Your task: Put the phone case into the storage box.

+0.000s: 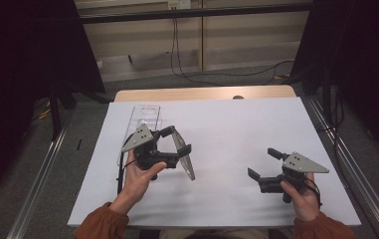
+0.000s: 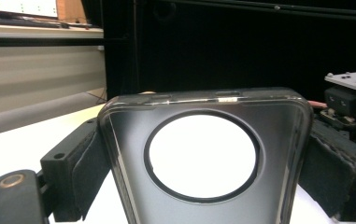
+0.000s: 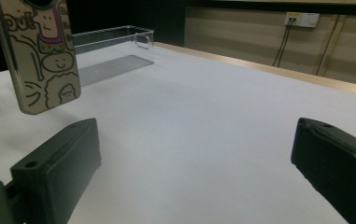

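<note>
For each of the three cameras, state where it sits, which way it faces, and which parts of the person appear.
High view: above the person, looking forward and down on the table; forearms, both hands.
Left gripper view: on the left gripper, facing its clamped phone case.
Right gripper view: on the right gripper, facing across the table.
Shared: phone case.

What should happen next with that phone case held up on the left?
Probably bring the open right gripper across to take the phone case's free lower end. The left gripper clamps its camera-hole end above the table, while the right one is empty, fingers wide apart, facing it.
</note>
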